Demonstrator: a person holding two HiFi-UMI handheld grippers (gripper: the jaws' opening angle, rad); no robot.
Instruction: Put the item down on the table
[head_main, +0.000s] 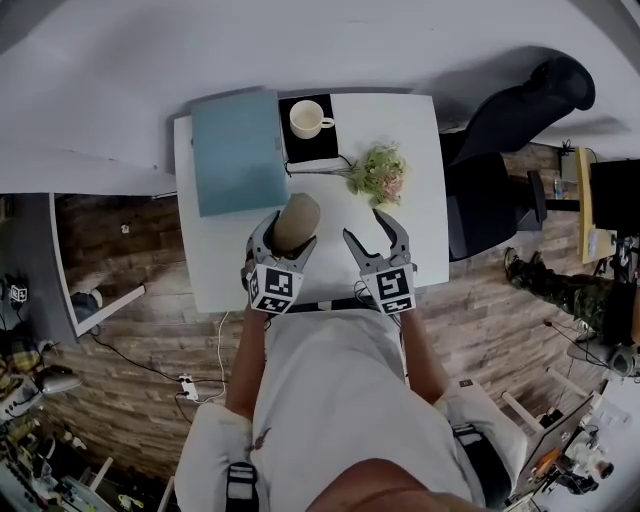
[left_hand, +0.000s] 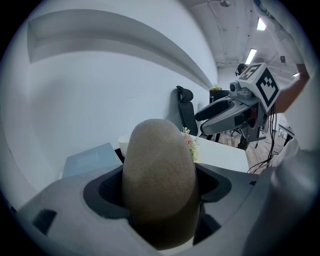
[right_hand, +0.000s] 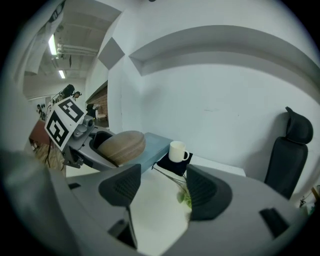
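You are at the carry stage: your left gripper (head_main: 285, 240) is clamped on the brown egg-shaped item (left_hand: 159, 175), and it has not been set down. It hangs over the near left part of the white table (head_main: 225, 265), just in front of the blue box (head_main: 238, 150). Your right gripper (right_hand: 160, 187) has its jaws spread with nothing between them, only bare tabletop beyond.

I judge that the next move calls for lowering the left gripper onto the open patch between the two grippers until the item rests on the surface, then spreading the jaws slowly. A rounded body like this may well roll, so let it settle on its long side. Keep clear of the bunch of flowers (head_main: 378, 175) and the white mug (head_main: 310, 120).

The left gripper view shows the grip closely, the item filling the gap between the pads, but it hides the table under it. The right gripper view supplies what is missing (the item seen from the side, lying across the jaws and lifted off the surface). The head view alone shows the free space around it.
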